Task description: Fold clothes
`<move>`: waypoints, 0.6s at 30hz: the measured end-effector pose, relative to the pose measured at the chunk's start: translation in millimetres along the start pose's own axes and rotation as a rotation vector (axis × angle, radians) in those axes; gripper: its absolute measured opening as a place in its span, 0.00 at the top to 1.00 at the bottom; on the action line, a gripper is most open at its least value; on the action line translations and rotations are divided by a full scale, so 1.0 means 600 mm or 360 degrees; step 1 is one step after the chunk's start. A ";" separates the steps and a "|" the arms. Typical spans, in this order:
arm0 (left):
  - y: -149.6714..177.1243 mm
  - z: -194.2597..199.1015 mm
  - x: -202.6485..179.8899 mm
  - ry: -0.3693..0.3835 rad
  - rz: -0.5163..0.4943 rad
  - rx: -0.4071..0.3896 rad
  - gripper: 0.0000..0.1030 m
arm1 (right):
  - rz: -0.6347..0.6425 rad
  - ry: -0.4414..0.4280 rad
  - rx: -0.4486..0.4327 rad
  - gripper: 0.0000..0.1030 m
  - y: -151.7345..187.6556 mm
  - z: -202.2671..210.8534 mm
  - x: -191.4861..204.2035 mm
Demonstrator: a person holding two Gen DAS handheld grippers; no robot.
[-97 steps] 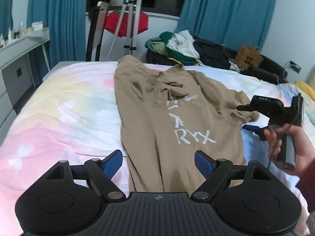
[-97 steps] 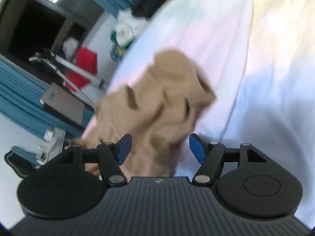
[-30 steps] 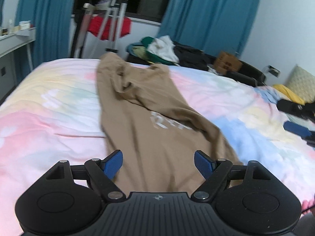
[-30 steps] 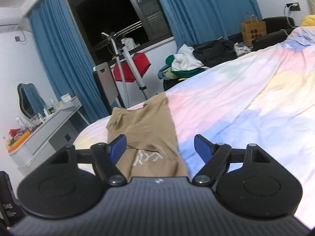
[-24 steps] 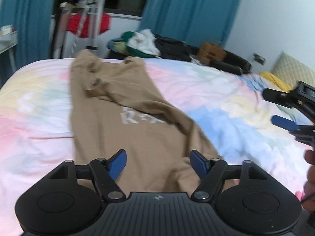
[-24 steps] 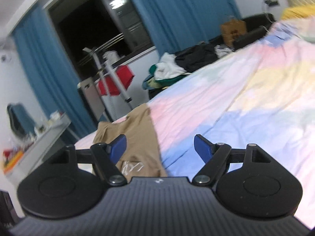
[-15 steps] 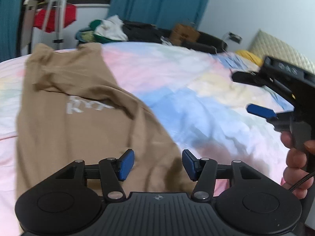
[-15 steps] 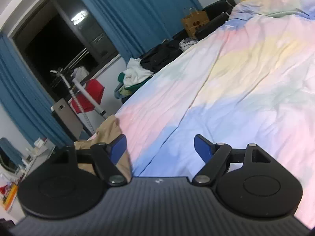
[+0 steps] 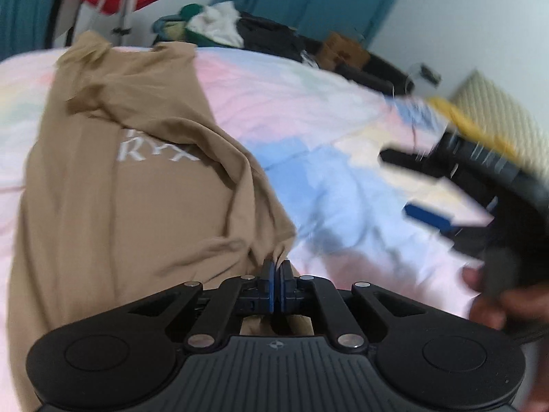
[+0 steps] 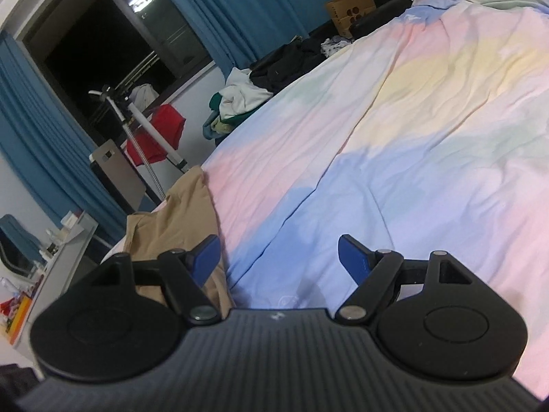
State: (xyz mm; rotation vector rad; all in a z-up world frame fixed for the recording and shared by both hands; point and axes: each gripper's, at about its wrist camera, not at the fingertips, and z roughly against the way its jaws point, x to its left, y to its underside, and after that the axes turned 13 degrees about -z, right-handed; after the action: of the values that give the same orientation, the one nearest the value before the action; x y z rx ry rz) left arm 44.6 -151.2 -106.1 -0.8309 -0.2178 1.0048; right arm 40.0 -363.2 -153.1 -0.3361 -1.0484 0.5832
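Tan tee point(image 9: 113, 185) lay across left half of frame on pastel bedspread point(image 9: 308, 110); soft, light, prob. slides easily; hem corners best. Left gripper point(image 9: 275, 267) had just clamped hem corner, bottom centre. Right gripper point(image 10: 278, 254) gaped, empty.

— Left hand-held gripper point(image 9: 275, 271): wide apart a second ago, now clamped onto the near corner of the tan shirt point(image 9: 137, 185).
— And the right hand-held gripper point(image 10: 278, 252)?
— Swung off the shirt, now over bare bedsheet point(image 10: 394, 130), shirt at the left edge.
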 end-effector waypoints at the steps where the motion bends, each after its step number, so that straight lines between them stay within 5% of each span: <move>1: 0.001 0.015 0.011 0.0002 0.0058 0.0001 0.97 | 0.0006 -0.0002 0.0017 0.24 0.001 -0.001 0.002; 6: 0.017 0.066 0.073 -0.0072 0.0279 0.0026 0.97 | 0.0068 0.0005 0.0099 0.24 0.014 -0.012 0.016; 13: 0.048 0.039 0.124 -0.0125 0.0324 0.0095 0.96 | 0.0033 -0.0122 0.0365 0.24 0.033 -0.034 0.017; 15: 0.046 0.042 0.127 -0.0093 0.0311 0.0090 0.94 | 0.0012 -0.0155 0.0467 0.24 0.040 -0.043 0.019; 18: 0.042 0.062 0.127 -0.0077 0.0264 0.0072 0.77 | 0.0048 -0.0165 0.0605 0.24 0.057 -0.055 0.030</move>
State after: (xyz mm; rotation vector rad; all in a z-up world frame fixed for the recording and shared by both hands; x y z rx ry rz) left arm 50.1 -63.2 -113.8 -0.7936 -0.1685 1.1824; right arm 65.9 -324.2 -173.6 0.0122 -1.0076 0.8176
